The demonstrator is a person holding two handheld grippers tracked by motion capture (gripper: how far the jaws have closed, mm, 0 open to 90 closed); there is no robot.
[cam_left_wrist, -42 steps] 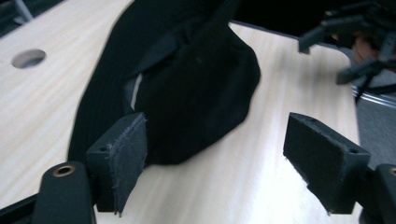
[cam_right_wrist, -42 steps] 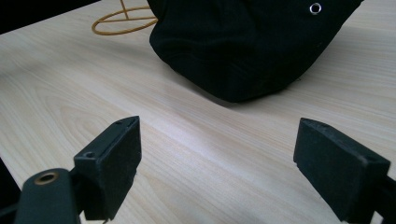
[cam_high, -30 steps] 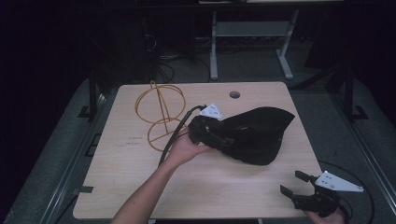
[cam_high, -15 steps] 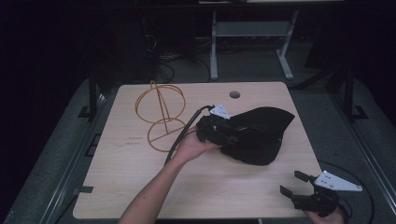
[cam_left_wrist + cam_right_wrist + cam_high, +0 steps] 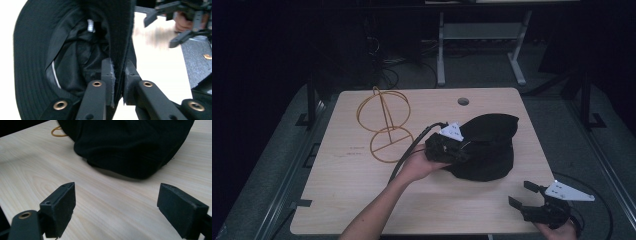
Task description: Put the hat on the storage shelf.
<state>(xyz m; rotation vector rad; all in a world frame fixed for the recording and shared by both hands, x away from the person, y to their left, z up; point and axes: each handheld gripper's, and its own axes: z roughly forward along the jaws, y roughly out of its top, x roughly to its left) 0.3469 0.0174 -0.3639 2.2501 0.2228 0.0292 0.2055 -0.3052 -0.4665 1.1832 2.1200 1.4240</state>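
Observation:
A black brimmed hat point(image 5: 488, 146) lies right of the table's middle, its brim lifted on the left side. My left gripper point(image 5: 462, 149) is shut on that brim; in the left gripper view the brim edge point(image 5: 122, 45) runs down between the two pads point(image 5: 108, 75), beside the hat's dark lining. An orange wire stand point(image 5: 383, 126), a ring base under a wire globe, sits at the back left. My right gripper point(image 5: 527, 196) hovers open at the table's front right corner, and in its own view the hat point(image 5: 130, 142) lies ahead of the spread jaws.
The light wood table point(image 5: 347, 200) has a round cable hole point(image 5: 463, 101) near its far edge. A black cable point(image 5: 409, 152) trails from the left gripper across the table. Dark floor and a desk frame point(image 5: 482, 45) lie beyond.
The left hand and gripper have shifted a little right and toward the hat, still holding the brim. The right gripper has stayed put.

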